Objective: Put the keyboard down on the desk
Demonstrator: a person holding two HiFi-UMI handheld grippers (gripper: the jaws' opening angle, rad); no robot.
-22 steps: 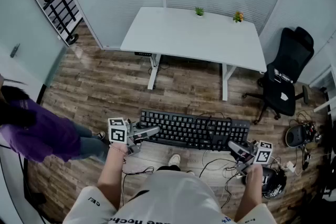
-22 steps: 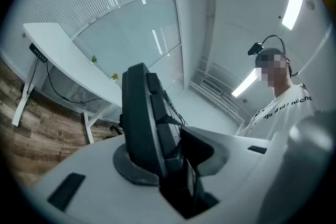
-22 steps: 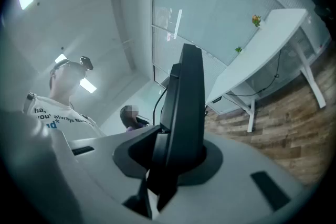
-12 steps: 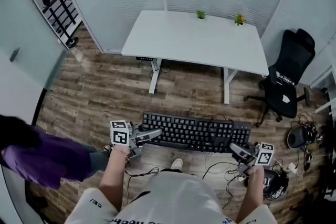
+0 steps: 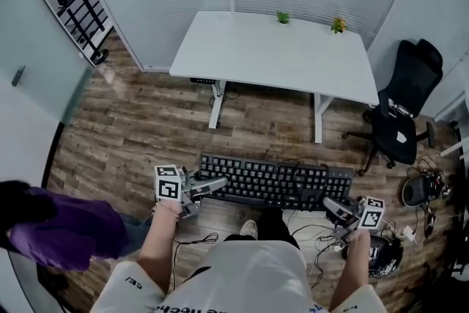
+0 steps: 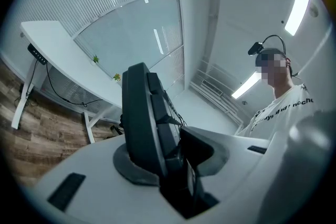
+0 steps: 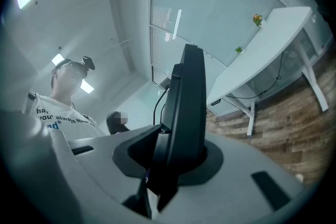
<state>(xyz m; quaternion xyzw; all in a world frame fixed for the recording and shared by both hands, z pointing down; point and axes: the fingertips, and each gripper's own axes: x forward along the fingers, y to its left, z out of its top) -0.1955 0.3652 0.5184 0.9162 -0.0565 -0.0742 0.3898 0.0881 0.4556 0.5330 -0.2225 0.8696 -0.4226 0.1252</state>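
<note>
Above the wooden floor (image 5: 139, 128), well short of the near edge of the white desk (image 5: 271, 55), a black keyboard (image 5: 275, 183) hangs in the air in front of the person, keys up, its long side running left to right. It touches neither the desk nor the floor; only the two grippers carry it

At the keyboard's left end the left gripper (image 5: 209, 185) is clamped on it. The left gripper view shows that end standing edge-on between the two jaws, both pressed against it, with rows of keys running away from the camera. At the opposite end the right gripper (image 5: 333, 207) grips the keyboard in the same way. In the right gripper view its dark body rises narrow and upright from between the closed-in jaws. Each gripper's marker cube faces up toward the head camera, and a bare forearm runs back from each to the person's white shirt

The desk top carries only two small plants (image 5: 283, 16) near its far edge, one toward the middle and one toward the far right corner. A black office chair (image 5: 403, 113) stands on the floor off the desk's right end. Loose cables (image 5: 308, 227) lie on the floor beneath the keyboard's right half. A person in purple (image 5: 66, 231) is at the left edge of the head view, near the left gripper's arm
</note>
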